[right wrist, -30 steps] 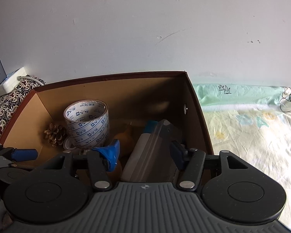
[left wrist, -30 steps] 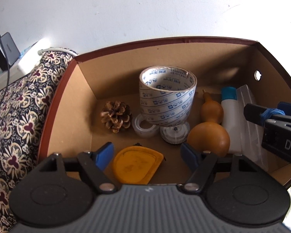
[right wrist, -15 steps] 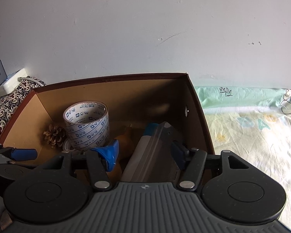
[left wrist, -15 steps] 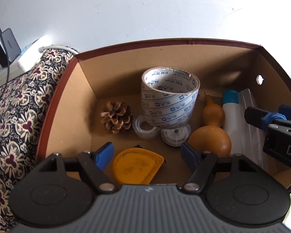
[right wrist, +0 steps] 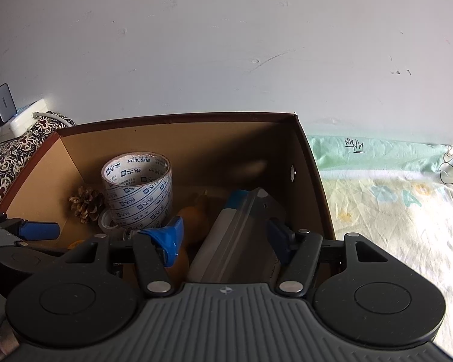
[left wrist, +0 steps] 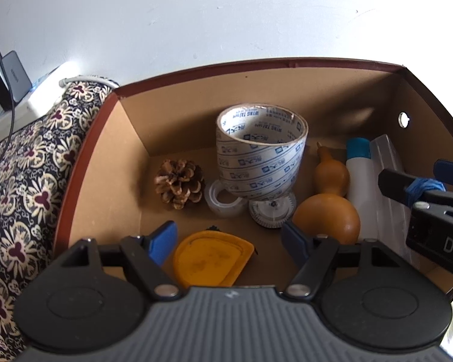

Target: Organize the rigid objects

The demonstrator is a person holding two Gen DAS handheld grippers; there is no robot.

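Cardboard box with dark red rim sits on the bed, open top, holds all the sorted items. Left claw hovers over the near edge of the box, blue pads spread wide, nothing between them; orange flat scraper-like piece lies on the box floor below the gap, not touched.

Inside the box, left wrist view: pine cone toward the left wall, small clear tape roll just beside it, big printed tape roll standing on edge, resting partly on the small roll and on a white toothed disc. Gourd right of the disc, stem pointing to the back wall. White bottle with blue cap lies beside the gourd, clear plastic case next to it along the right wall.

Right claw reaches into the right side of the box; its jaws have just been opening and now stand apart. The clear case lies between the pads, leaning up on the bottle, pads not pressing on it as far as can be seen. Left pad has blue tape wrapped on it.

Outside: patterned floral cloth left of the box, white power strip with a dark charger plugged in by the wall. Pale green and yellow bedsheet right of the box. White wall behind.
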